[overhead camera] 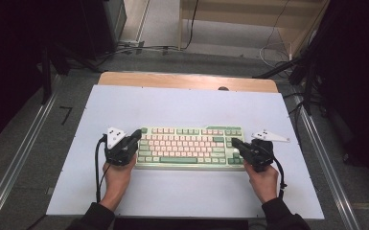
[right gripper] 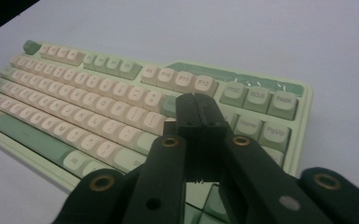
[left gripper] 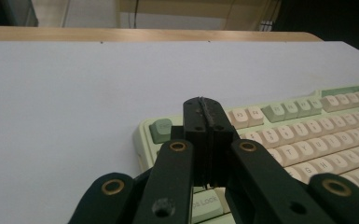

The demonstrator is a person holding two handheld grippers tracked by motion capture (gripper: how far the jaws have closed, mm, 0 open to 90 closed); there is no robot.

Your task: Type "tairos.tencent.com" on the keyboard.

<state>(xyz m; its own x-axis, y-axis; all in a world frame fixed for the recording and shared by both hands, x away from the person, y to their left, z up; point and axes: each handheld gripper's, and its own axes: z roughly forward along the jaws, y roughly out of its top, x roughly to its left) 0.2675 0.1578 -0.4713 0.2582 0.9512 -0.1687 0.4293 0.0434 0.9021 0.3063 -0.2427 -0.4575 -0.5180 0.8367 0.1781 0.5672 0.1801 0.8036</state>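
A pale green keyboard [overhead camera: 190,146] with pink and green keycaps lies on the white table sheet [overhead camera: 182,108]. My left gripper [overhead camera: 137,134] hovers over its left end, jaws pressed together with nothing between them. In the left gripper view the left gripper [left gripper: 204,103] sits above the keyboard [left gripper: 307,126] near its top left corner key. My right gripper [overhead camera: 234,142] is over the right end, also shut and empty. Seen from the right gripper view, the right gripper [right gripper: 196,99] hangs above the keyboard [right gripper: 98,102] between the main block and the navigation keys.
The white sheet covers a wooden table whose far edge [overhead camera: 187,80] shows beyond it. Metal rails [overhead camera: 17,165] run along both sides on the grey floor. Cables [overhead camera: 139,47] and dark stands lie past the far edge.
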